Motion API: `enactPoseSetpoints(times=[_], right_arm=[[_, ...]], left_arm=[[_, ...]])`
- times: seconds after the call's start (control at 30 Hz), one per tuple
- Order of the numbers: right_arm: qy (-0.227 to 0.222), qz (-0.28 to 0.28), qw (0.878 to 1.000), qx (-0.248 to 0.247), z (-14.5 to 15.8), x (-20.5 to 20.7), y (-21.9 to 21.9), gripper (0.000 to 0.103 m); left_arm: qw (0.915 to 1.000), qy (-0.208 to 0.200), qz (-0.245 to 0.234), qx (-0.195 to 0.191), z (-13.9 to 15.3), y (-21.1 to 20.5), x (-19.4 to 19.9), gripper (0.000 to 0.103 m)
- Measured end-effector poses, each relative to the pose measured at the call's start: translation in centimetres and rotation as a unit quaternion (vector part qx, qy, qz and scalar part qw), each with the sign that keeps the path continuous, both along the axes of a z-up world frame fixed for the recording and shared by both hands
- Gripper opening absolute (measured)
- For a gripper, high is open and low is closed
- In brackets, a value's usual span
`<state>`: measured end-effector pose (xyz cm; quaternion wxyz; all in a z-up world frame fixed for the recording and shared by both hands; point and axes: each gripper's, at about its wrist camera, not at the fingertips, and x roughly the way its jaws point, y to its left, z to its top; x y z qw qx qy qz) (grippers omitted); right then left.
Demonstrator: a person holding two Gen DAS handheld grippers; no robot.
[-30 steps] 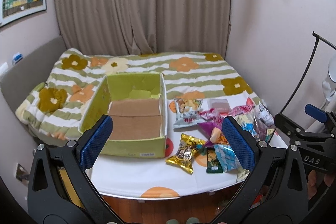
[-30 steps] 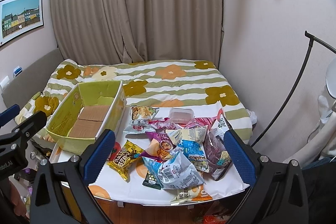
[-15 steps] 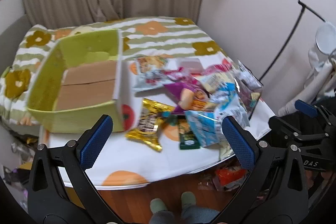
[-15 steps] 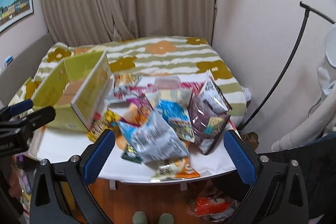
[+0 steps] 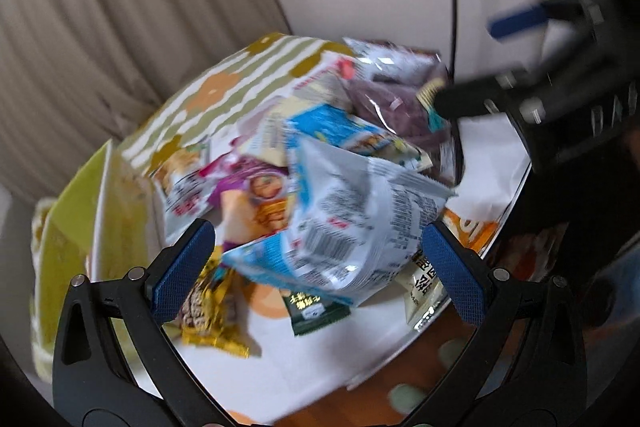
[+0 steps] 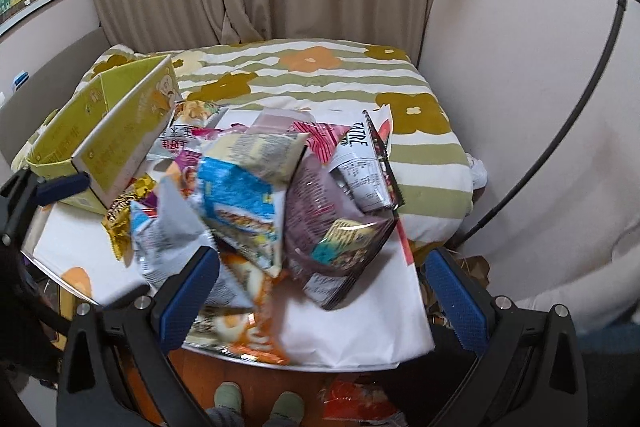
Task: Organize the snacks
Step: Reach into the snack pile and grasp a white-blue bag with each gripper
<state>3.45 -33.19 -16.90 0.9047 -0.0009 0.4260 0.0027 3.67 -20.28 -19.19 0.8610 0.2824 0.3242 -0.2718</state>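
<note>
A pile of snack packets covers the white table (image 6: 360,315). A silver-blue bag (image 5: 352,211) lies on top, just beyond my left gripper (image 5: 318,273), which is open and holds nothing. My right gripper (image 6: 320,297) is also open, low before the pile's near edge, facing a purple bag (image 6: 320,227) and a blue bag (image 6: 240,203). The yellow-green box (image 6: 108,139) stands at the table's left, its inside hidden from here. A gold packet (image 5: 208,315) and a dark green packet (image 5: 316,311) lie flat near the front edge. The left wrist view is blurred.
A bed with a flowered, striped blanket (image 6: 320,75) lies behind the table, with curtains beyond it. A black curved pole (image 6: 560,131) stands at the right by the wall. Orange packets (image 6: 352,403) lie on the wooden floor beside the person's feet (image 6: 228,395).
Both grippers have moved down and in towards the snack pile. The left one has swung right and tilted, away from the box. Nothing has been taken hold of.
</note>
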Motion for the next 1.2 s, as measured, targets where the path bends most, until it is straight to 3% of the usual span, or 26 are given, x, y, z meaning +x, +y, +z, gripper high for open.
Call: enactPoseSetpoints(times=[0.13,0.37,0.53,0.7,0.87,1.07,1.13,1.17,1.2], right_arm=[[0.005,0.023,1.0,0.014,-0.8,1.5,-0.2,0.103],[0.014,0.063,0.996,0.059,-1.7,4.9,0.9,0.103],[0.024,0.082,0.993,0.078,-2.2,7.1,2.5,0.103],[0.034,0.09,0.992,0.086,-2.9,8.6,3.5,0.103],[0.049,0.076,0.99,0.106,-3.8,9.9,3.6,0.103],[0.06,0.058,0.991,0.103,-4.5,10.9,4.1,0.102],[0.064,0.06,0.991,0.099,-4.8,11.0,4.4,0.094],[0.067,0.062,0.991,0.1,-4.9,11.1,4.6,0.085],[0.069,0.062,0.991,0.101,-5.0,11.0,4.6,0.085]], left_arm=[[0.9996,0.0,-0.018,0.023,-1.7,-1.2,0.7,0.103],[0.9984,0.044,-0.018,0.029,-3.3,-1.1,2.6,0.1],[0.9967,0.074,-0.015,0.031,-4.6,-0.1,3.3,0.077],[0.9939,0.11,0.0,0.007,-4.9,1.4,5.1,0.065],[0.9897,0.141,0.021,-0.015,-5.3,3.0,6.6,0.063],[0.988,0.15,0.027,-0.026,-5.4,4.3,7.8,0.062],[0.9878,0.15,0.03,-0.029,-5.3,4.6,7.8,0.062],[0.9876,0.15,0.033,-0.03,-5.2,4.9,8.0,0.062],[0.9875,0.15,0.036,-0.033,-4.9,4.8,7.4,0.062]])
